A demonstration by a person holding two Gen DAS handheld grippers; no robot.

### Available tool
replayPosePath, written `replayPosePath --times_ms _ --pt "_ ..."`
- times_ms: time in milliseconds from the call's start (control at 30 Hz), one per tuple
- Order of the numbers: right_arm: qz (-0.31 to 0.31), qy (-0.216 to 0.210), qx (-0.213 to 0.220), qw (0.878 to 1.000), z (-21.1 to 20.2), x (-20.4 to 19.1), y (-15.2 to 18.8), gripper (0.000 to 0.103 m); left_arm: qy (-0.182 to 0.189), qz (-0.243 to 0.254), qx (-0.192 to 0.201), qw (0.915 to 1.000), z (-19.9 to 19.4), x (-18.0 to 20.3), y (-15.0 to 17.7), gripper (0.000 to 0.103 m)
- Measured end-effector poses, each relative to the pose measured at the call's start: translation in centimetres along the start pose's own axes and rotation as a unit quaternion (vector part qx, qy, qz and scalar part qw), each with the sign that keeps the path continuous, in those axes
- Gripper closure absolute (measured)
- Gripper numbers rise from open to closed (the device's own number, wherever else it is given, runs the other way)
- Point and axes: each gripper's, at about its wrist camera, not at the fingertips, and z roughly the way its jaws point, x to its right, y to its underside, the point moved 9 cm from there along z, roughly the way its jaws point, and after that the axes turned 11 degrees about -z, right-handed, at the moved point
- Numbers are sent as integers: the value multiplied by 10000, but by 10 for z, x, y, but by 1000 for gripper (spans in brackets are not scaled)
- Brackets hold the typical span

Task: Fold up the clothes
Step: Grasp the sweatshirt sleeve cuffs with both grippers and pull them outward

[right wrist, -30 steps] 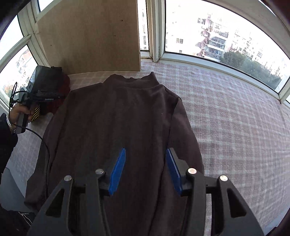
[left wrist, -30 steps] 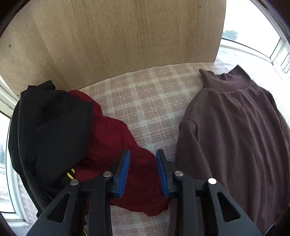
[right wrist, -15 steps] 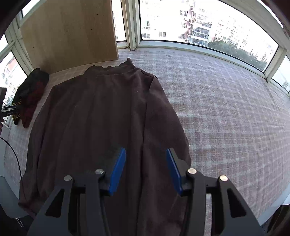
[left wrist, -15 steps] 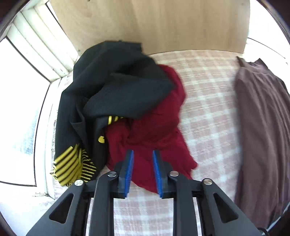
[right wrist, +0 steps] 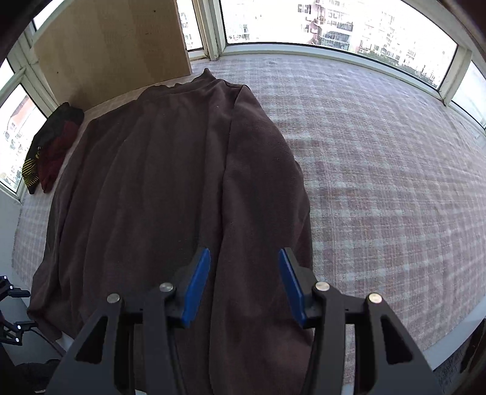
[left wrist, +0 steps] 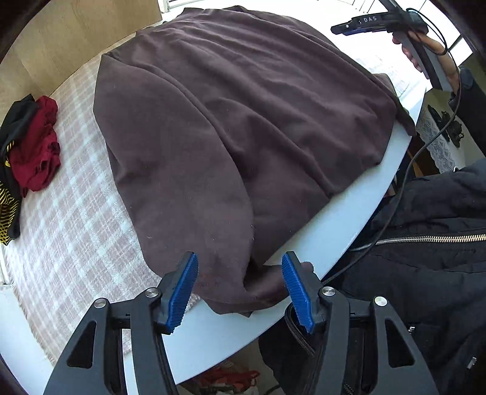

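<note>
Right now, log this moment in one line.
left gripper: opening over sleeve cuff, empty | right gripper: open above sleeve | brown sweater: flat, unfolded

a pink and white plaid cloth (right wrist: 379, 170) covers a white worktop (left wrist: 340, 212), whose bare front edge shows. at the cloth's far left corner stands a light wooden panel (right wrist: 112, 51). windows (right wrist: 334, 24) run along the cloth's far side, with apartment buildings (right wrist: 373, 27) outside. beside the worktop's front edge, a person's dark zipped jacket (left wrist: 431, 243) and a black cable (left wrist: 407, 170).
</note>
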Motion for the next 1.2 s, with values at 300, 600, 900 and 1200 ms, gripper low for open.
replayPosePath --times_ms 300,600,900,1200 --pt "-91 104 14 9999 -19 13 27 56 289 -1409 189 9894 -4 -43 -4 101" --pt "104 283 -444 9986 -21 50 85 56 -2678 -4045 1011 8686 -103 -269 54 43" --pt "-127 13 -921 9957 -11 27 127 56 -2231 -3312 1517 9042 -130 -232 27 39" --pt "-429 -35 -901 9950 -11 24 128 96 -274 -2306 842 9690 -35 -82 -32 39"
